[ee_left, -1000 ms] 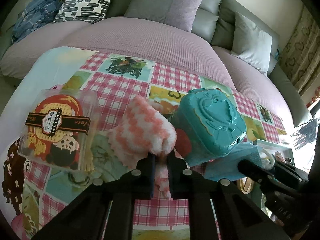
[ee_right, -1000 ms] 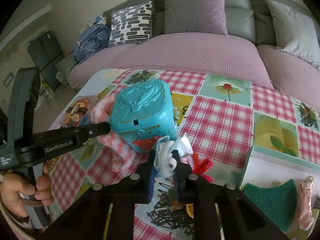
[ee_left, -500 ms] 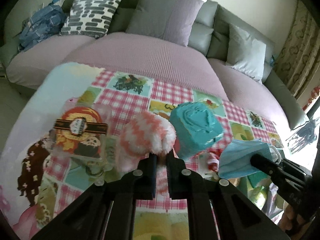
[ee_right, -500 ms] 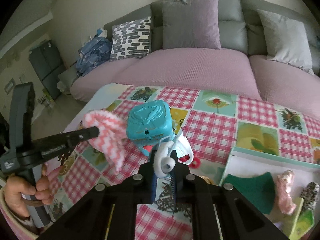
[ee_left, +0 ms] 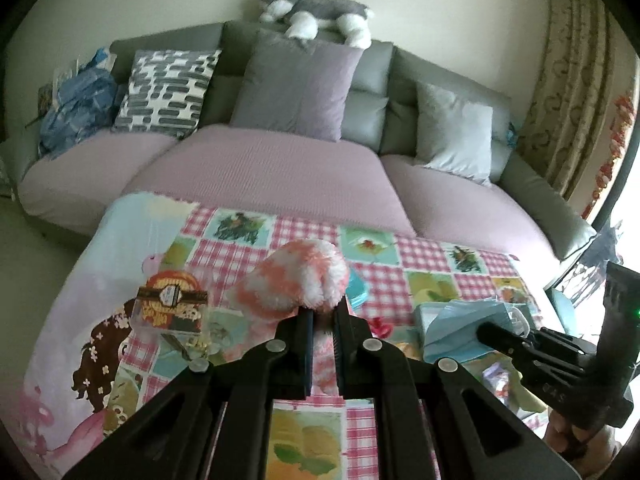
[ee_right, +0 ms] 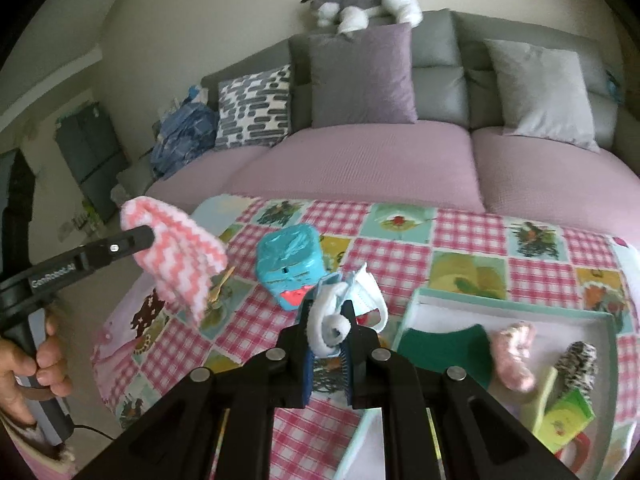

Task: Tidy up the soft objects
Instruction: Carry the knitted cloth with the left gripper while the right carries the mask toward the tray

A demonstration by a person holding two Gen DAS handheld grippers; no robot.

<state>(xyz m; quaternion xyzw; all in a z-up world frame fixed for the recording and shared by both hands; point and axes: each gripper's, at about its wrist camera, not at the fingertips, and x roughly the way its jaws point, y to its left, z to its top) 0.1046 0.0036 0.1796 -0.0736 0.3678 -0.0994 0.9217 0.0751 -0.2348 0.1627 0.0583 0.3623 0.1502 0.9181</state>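
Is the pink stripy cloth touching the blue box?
Apart. In the right wrist view the pink stripy cloth hangs in the air from the left gripper, with tablecloth showing between it and the blue box.

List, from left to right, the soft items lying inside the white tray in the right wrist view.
green sponge → pink fluffy piece → black-and-white speckled piece

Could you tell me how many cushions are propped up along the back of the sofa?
3: a patterned cushion on the left, a purple cushion in the middle, and a light grey cushion on the right. None appear hidden.
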